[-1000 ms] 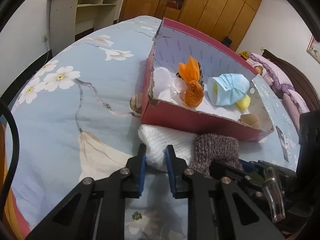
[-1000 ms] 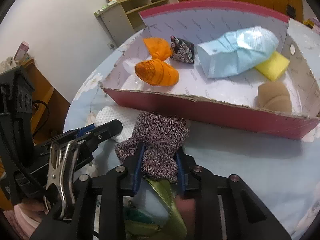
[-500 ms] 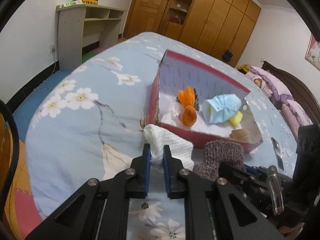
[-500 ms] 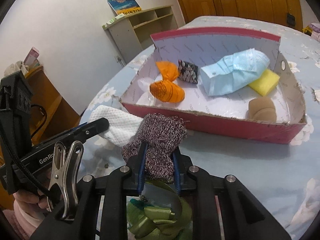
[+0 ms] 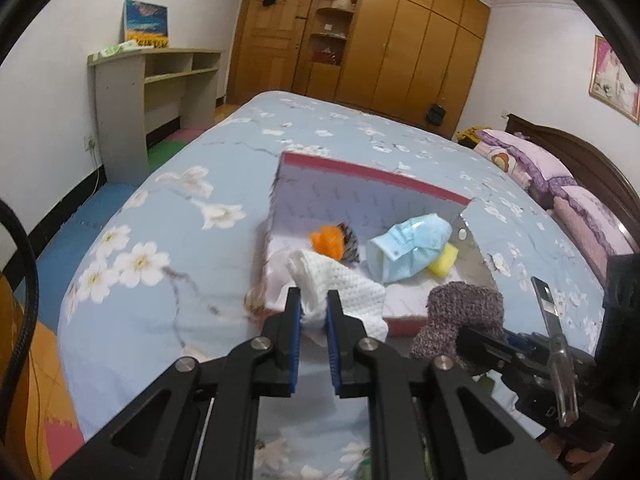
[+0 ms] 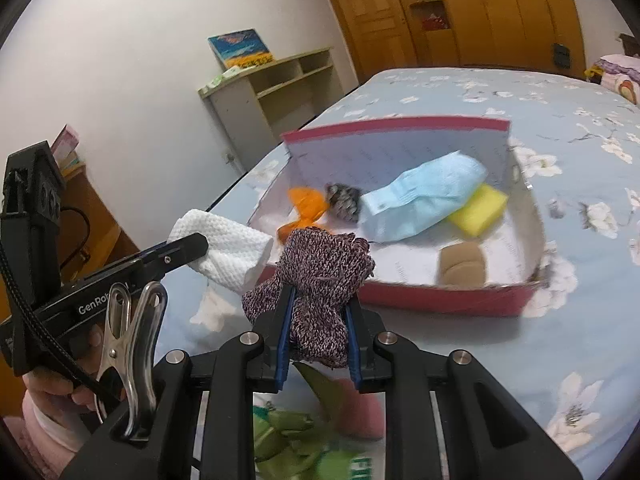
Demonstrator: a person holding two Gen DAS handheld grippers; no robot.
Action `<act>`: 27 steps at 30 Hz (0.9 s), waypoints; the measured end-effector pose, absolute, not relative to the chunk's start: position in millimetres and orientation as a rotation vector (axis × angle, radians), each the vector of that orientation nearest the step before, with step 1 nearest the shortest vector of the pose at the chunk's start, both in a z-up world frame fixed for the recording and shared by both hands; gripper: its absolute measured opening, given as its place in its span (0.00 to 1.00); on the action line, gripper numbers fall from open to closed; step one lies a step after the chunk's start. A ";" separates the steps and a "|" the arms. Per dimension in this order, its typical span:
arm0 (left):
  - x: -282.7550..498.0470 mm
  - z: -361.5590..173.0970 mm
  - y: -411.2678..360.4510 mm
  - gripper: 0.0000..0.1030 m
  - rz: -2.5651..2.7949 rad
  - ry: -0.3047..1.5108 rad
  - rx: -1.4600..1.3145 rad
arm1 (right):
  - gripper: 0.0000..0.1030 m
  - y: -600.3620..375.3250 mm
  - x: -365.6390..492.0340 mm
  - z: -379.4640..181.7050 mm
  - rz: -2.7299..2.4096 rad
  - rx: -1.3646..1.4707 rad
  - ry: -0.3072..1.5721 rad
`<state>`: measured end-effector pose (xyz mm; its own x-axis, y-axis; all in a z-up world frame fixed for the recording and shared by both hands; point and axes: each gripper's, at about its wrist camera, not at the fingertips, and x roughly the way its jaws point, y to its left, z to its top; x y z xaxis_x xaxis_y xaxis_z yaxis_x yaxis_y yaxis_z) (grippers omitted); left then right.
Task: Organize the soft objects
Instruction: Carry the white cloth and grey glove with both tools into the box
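Note:
My left gripper (image 5: pixel 313 304) is shut on a white waffle cloth (image 5: pixel 344 284) and holds it in the air in front of the red box (image 5: pixel 360 168). The cloth also shows in the right wrist view (image 6: pixel 228 248). My right gripper (image 6: pixel 318 308) is shut on a purple knitted piece (image 6: pixel 320 276), lifted near the box's front wall (image 6: pixel 440 300); it also shows in the left wrist view (image 5: pixel 460 316). Inside the box lie an orange pouch (image 6: pixel 306 204), a light blue mask (image 6: pixel 424 196), a yellow sponge (image 6: pixel 478 210), a tan sponge (image 6: pixel 462 266) and a dark patterned item (image 6: pixel 342 202).
The box sits on a bed with a light blue flowered cover (image 5: pixel 160 240). Green ribbon (image 6: pixel 288 428) and a pink thing lie below my right gripper. A grey shelf unit (image 5: pixel 152 96) stands left of the bed, wooden wardrobes (image 5: pixel 400 40) behind, purple pillows (image 5: pixel 560 184) at right.
Both grippers have risen from the bed with their cloths in them and pulled back, so the box looks smaller and lower. The white cloth and knitted piece now hang in the air.

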<state>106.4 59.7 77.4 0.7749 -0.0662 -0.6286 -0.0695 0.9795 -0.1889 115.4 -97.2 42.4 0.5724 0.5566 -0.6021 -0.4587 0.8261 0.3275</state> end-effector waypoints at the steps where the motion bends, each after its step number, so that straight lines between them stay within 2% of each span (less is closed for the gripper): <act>1: 109.9 79.2 56.4 0.11 -0.001 0.682 -0.197 | 0.23 -99.8 116.3 43.9 0.588 0.142 0.749; 10: 146.4 78.9 21.6 0.11 -0.049 0.692 -0.122 | 0.23 -129.7 130.2 57.4 0.492 0.138 0.708; 27: 197.6 34.7 -13.0 0.12 -0.044 0.754 -0.009 | 0.23 -154.2 182.9 54.7 0.426 0.151 0.715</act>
